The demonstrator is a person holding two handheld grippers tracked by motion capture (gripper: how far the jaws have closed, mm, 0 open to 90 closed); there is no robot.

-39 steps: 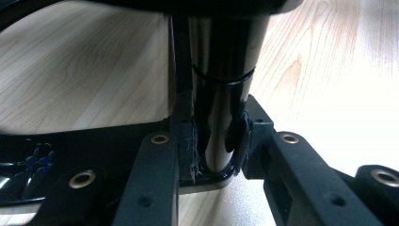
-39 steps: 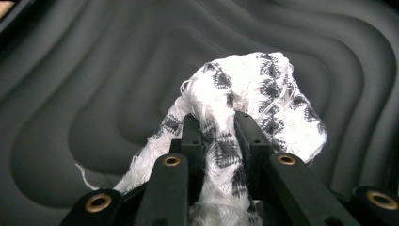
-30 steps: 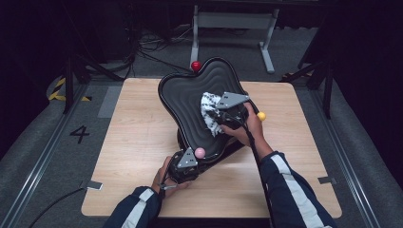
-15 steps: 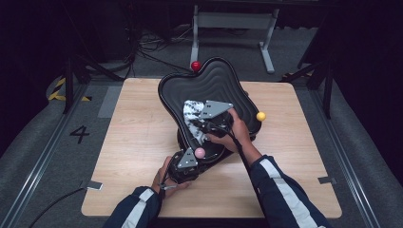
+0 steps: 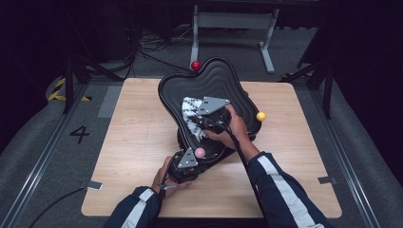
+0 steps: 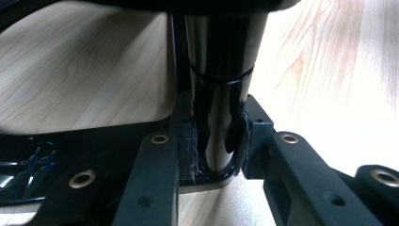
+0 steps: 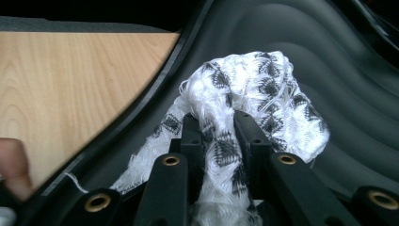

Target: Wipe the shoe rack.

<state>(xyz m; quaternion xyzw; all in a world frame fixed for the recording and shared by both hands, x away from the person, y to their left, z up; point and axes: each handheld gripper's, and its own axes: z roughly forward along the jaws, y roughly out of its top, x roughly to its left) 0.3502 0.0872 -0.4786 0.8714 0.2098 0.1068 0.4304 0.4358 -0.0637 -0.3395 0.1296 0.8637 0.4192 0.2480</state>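
Note:
A black, wavy-ribbed tray (image 5: 216, 78) stands tilted on a glossy black post (image 6: 219, 70) over the wooden table (image 5: 138, 142). My left gripper (image 5: 194, 156) is at the tray's near end, shut on that post, its pads (image 6: 184, 141) pressing both sides. My right gripper (image 5: 198, 123) lies on the tray's ribbed surface, shut on a white cloth with black patterning (image 5: 190, 111). In the right gripper view the cloth (image 7: 254, 89) bunches over and between the jaws of the right gripper (image 7: 220, 136), resting on the tray (image 7: 301, 37) near its rim.
A red ball (image 5: 195, 65) sits at the tray's far rim, a yellow ball (image 5: 260, 116) at its right rim and a pink ball (image 5: 200, 152) by the left gripper. A grey metal stand (image 5: 233, 21) is behind the table. The floor mat carries a "4" (image 5: 79, 134).
My right gripper has slid the cloth leftwards and a little nearer across the tray. The left gripper has kept its hold on the post without moving.

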